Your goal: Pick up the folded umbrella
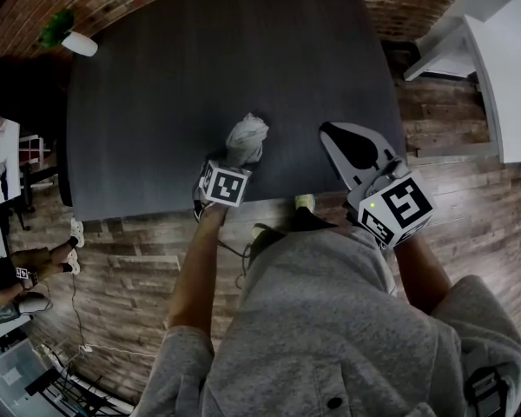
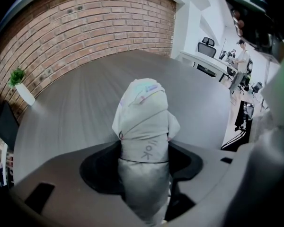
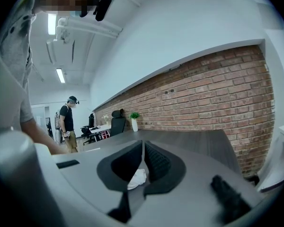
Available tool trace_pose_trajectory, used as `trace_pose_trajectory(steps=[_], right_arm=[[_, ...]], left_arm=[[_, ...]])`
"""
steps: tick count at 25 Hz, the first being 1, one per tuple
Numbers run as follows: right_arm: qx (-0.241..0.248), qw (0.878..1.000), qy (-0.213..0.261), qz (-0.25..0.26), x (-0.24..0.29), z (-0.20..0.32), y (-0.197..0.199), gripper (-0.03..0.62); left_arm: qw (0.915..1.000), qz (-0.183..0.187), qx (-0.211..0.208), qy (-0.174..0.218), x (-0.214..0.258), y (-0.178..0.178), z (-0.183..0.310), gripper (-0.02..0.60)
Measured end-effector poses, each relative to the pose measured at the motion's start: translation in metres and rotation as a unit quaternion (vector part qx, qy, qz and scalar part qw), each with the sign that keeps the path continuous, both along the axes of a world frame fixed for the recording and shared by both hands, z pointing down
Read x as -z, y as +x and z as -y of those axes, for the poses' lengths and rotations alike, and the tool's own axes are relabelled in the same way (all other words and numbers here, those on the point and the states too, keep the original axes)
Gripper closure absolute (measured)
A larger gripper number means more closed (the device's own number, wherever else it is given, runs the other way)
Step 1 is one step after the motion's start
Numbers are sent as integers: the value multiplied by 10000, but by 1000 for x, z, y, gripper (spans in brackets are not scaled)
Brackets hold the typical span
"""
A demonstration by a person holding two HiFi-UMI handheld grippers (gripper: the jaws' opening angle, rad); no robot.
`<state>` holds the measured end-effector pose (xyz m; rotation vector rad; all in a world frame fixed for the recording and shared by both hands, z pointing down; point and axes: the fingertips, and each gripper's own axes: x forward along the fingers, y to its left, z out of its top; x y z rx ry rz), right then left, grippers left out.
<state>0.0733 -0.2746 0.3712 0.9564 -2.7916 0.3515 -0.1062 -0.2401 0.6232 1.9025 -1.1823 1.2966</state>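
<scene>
The folded umbrella (image 1: 247,139), a pale grey bundle with a strap round it, lies on the dark table (image 1: 200,68) near its front edge. My left gripper (image 1: 234,160) points steeply down at the umbrella's near end. In the left gripper view the umbrella (image 2: 144,122) fills the gap between the jaws, and both dark pads (image 2: 102,167) touch its sides. My right gripper (image 1: 334,131) hovers to the right, over the table's front right part, shut and empty. In the right gripper view its pads (image 3: 156,162) meet, and a bit of the umbrella (image 3: 137,178) shows below them.
A plant in a white pot (image 1: 71,39) stands at the table's far left corner. A white desk (image 1: 504,76) is off to the right. The brick wall (image 2: 85,27) runs behind the table. A person (image 3: 68,123) stands far off, by an office chair (image 3: 117,123).
</scene>
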Motion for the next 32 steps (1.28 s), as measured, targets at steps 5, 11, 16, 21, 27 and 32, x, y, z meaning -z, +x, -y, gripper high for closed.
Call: trace_pose_trajectory(steps=[5,11,16,21,27,32], right_arm=[[2,10000,33,-15,3,-3,2,562],[17,9999,99,-11,7,-4,2,563],[36,9999,135,-23,9,-5,4,562],[62,9998,167,-24,11,-5,4,563],[127,9997,222,-10,14,-7,-2,563],[182,9995,262,-24,15,-8,-6,563]], left_arm=[[9999,4,118,-10,1,0,-2,310],[9994,-54,339,102,2,-4,-4,310],[9967,-210,784,32,5,-15,-11,310],[9897,-670,1252,154,9,-17,-9,310],[9852,-805,1439,466,31,-25,-7,310],[9789,-957,1579,877,62,-29,-2,310]])
